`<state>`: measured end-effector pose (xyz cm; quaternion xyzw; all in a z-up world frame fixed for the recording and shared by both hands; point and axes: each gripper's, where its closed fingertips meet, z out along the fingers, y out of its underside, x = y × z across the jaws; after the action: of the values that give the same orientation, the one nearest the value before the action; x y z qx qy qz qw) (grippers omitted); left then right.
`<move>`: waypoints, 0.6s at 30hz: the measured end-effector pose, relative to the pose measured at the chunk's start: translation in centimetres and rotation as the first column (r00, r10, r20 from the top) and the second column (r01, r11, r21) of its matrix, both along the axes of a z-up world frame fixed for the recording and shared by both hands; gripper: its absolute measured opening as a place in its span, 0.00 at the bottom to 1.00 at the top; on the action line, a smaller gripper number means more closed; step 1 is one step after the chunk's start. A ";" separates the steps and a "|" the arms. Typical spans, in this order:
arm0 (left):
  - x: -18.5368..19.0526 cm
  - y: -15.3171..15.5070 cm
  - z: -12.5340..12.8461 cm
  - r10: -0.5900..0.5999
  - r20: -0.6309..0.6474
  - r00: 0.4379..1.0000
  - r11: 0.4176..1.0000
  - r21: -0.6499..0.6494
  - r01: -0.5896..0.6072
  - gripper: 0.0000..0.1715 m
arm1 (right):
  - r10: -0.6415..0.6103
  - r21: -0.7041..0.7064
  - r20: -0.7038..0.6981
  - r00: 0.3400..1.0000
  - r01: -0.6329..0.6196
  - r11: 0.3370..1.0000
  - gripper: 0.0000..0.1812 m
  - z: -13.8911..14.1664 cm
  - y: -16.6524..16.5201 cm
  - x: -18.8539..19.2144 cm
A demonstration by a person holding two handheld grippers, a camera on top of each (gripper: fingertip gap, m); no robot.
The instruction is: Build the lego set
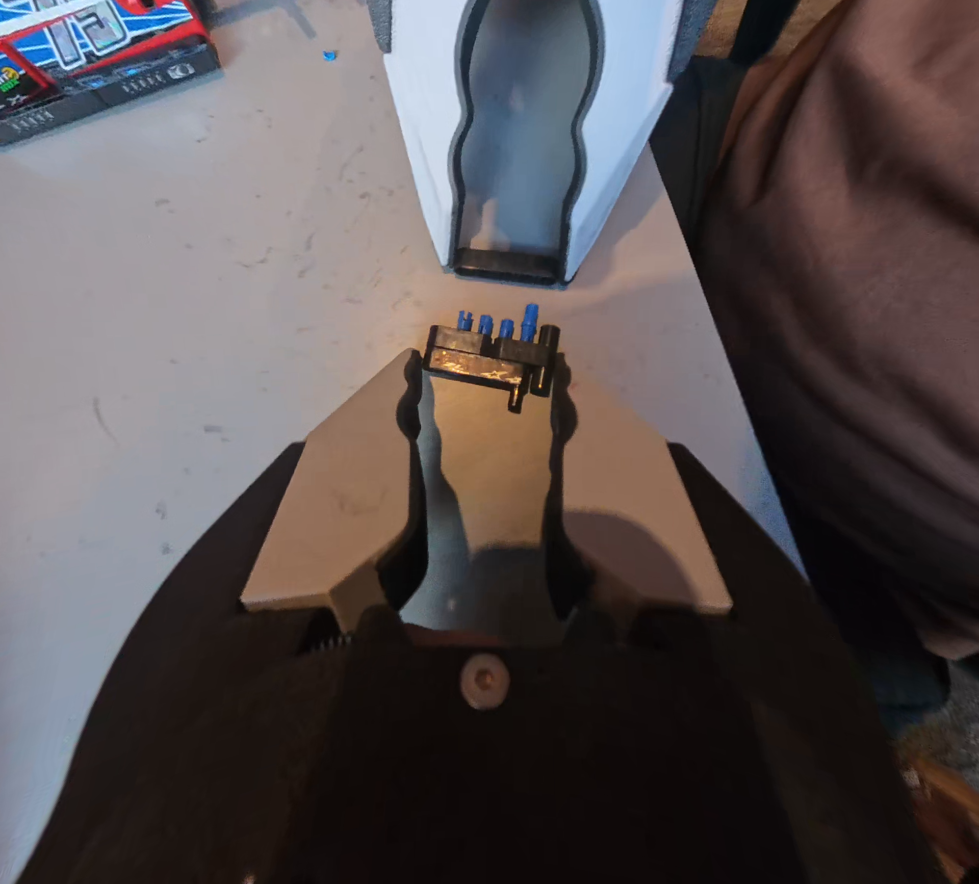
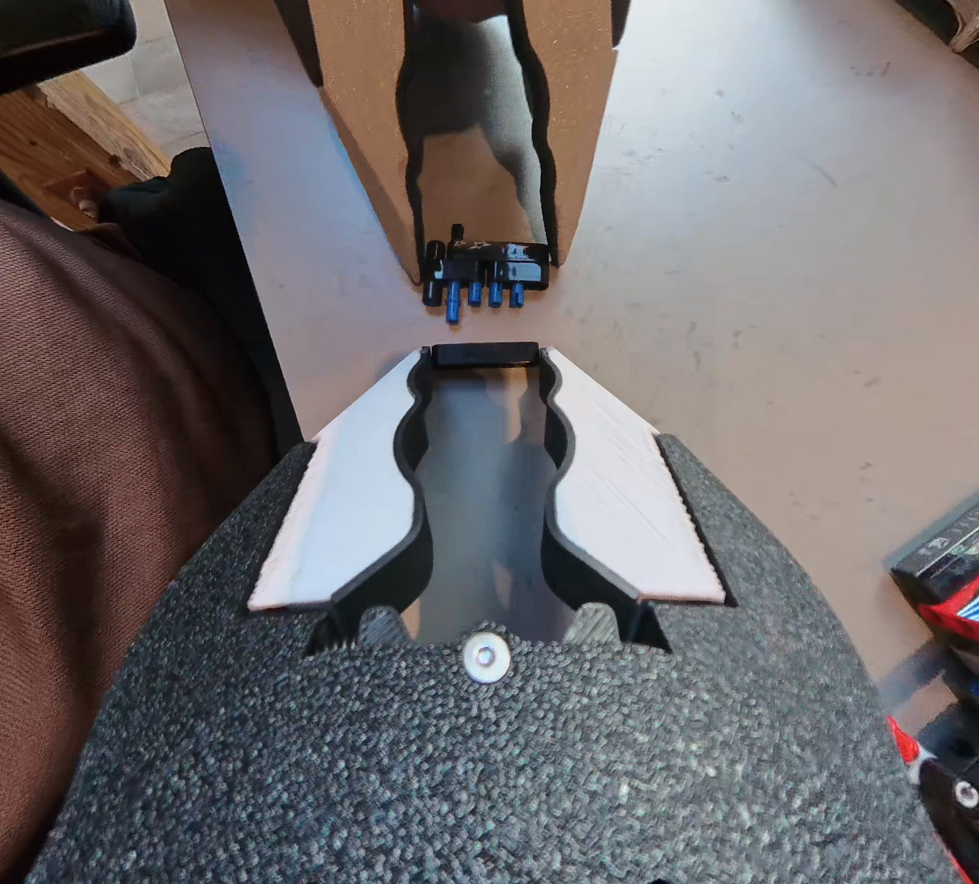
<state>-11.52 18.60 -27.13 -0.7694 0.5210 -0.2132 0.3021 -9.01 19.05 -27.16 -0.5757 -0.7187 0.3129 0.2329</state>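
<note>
Box (image 1: pixel 79 11) shows only beside left tool (image 1: pixel 487 371)

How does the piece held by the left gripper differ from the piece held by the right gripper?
The black assembly in the left gripper carries blue pins sticking out toward the other gripper; the black beam in the right gripper shows none. The assembly is made of several joined parts with extra black pegs, while the beam looks like a single plain bar. Both are black, clamped at the fingertips, and face each other with a gap between.
</note>
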 end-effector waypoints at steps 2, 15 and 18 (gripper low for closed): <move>0.2 -0.2 0.0 0.018 0.009 1.000 1.000 0.006 -0.018 0.28 | 0.003 0.000 -0.002 1.000 -0.003 1.000 0.23 0.0 0.0 -0.2; 0.4 -0.1 0.0 0.085 0.040 0.996 0.996 0.022 -0.086 0.27 | 0.001 0.006 -0.010 1.000 -0.001 1.000 0.22 0.0 0.1 -0.7; 0.3 -0.1 0.0 0.089 0.040 0.995 0.996 0.026 -0.090 0.27 | 0.005 0.009 -0.012 1.000 -0.005 1.000 0.22 0.1 0.1 -0.7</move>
<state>-11.18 18.55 -27.13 -0.7834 0.4830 -0.2070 0.3319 -9.71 19.20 -27.10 -0.5710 -0.7200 0.3136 0.2391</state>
